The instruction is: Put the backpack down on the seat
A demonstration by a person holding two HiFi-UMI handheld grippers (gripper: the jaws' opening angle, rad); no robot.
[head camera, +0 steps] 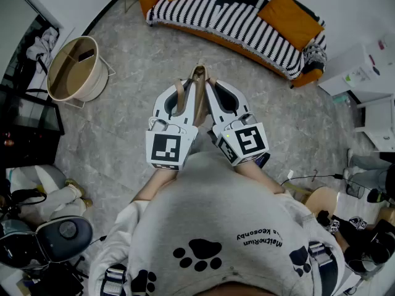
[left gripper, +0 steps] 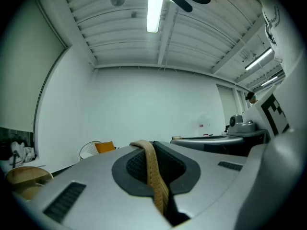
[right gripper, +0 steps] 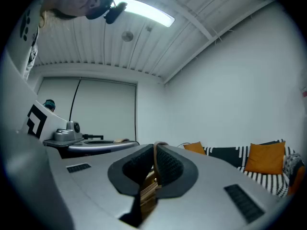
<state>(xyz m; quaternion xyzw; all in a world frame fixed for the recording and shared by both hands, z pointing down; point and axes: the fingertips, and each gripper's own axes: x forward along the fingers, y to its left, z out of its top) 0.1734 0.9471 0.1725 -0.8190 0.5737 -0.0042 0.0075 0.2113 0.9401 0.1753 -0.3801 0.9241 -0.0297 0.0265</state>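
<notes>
Evidently, we held tan straps (head camera: 199, 97), perhaps the backpack's, clamped in left gripper (head camera: 187, 88) and right gripper (head camera: 212, 90); the sofa (head camera: 234, 23) at one o'clock lay well apart, set-down pending.

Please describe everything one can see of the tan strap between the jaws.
The tan strap is a flat, narrow band, perhaps leather or webbing. The left gripper has its jaws shut on one part, standing on edge between the black pads; the right gripper has its jaws shut on another, which looks layered. The grippers sit side by side. Its lower end is hidden.
</notes>
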